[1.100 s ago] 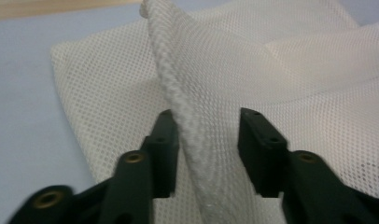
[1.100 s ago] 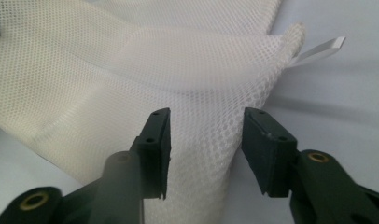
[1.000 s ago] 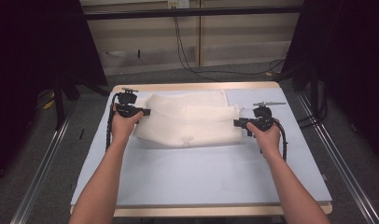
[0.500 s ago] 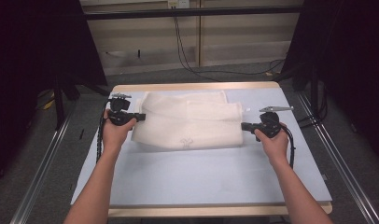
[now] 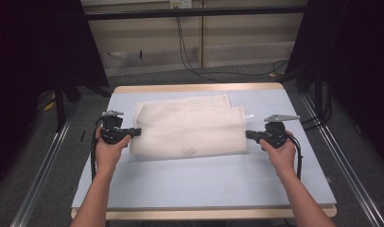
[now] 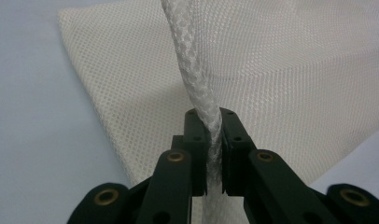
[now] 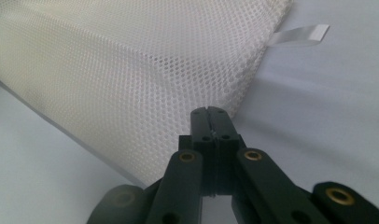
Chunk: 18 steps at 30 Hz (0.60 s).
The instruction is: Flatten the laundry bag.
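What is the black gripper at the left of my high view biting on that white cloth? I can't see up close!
Observer: The left gripper has its jaws clamped on a bunched, rope-like fold of the cream-white mesh cloth. The jaws have just been closing.
Operator: And what about the black gripper on the other side?
Observer: The right gripper has its jaws shut tight right at the cloth's edge. I cannot tell whether any netting is caught between them.
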Each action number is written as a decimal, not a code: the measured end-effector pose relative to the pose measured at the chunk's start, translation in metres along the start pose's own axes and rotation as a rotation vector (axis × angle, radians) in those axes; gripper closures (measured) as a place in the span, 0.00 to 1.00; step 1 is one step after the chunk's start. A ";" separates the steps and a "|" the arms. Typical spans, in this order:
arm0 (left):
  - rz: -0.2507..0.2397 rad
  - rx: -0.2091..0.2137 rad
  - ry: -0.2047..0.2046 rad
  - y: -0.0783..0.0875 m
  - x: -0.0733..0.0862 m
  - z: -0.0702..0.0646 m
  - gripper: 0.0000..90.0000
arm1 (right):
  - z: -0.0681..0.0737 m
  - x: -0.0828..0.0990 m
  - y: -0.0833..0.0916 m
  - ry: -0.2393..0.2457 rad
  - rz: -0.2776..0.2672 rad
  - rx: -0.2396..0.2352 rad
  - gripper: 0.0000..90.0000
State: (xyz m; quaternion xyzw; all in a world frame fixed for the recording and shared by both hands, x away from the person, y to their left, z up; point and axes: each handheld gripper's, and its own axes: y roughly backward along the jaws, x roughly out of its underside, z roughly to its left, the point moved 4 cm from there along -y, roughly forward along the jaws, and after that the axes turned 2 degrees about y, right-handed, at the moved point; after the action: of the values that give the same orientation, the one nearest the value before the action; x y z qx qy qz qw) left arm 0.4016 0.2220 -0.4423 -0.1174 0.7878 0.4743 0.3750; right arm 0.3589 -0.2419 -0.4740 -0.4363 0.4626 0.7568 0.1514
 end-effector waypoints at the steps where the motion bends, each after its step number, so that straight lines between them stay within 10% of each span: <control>1: -0.008 0.004 0.010 0.001 0.004 0.000 0.93 | 0.002 0.003 0.002 0.002 -0.001 -0.002 1.00; 18: -0.010 0.023 -0.006 0.012 0.029 -0.004 0.93 | 0.017 0.023 0.016 0.046 0.000 -0.026 1.00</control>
State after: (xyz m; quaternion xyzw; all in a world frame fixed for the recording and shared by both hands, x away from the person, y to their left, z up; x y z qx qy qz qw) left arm 0.3732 0.2296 -0.4532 -0.1156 0.7915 0.4637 0.3810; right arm 0.3266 -0.2398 -0.4800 -0.4554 0.4562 0.7525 0.1350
